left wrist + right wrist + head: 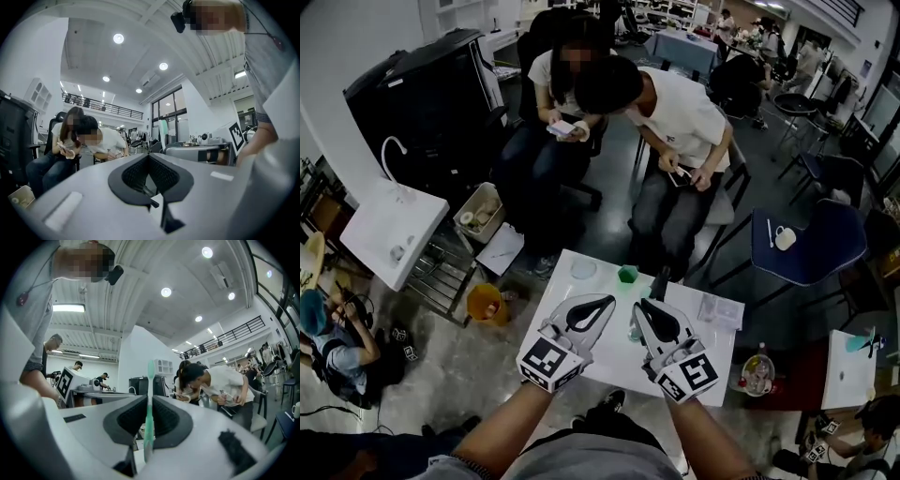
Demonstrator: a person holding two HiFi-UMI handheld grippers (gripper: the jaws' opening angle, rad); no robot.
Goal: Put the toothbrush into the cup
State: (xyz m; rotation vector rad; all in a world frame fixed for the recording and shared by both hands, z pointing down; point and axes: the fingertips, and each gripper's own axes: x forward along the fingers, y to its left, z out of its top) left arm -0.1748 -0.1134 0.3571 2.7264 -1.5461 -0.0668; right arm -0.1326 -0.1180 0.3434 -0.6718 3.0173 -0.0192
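A small green cup [627, 274] stands near the far edge of the white table [609, 361]. My right gripper [645, 305] hovers over the table just short of the cup. In the right gripper view it [150, 397] is shut on a pale green toothbrush [150, 413], which stands upright with its head above the jaws. From the head view only a short teal bit of the toothbrush [635, 325] shows beside the right jaws. My left gripper [605, 302] is alongside on the left, its jaws together [149, 157] with nothing in them.
A clear round dish [583, 269] sits left of the cup and a clear container [708, 307] at the table's right. Two seated people [675, 122] are close behind the table. An orange bucket [486, 303] stands on the floor at left, and a blue chair [811, 246] at right.
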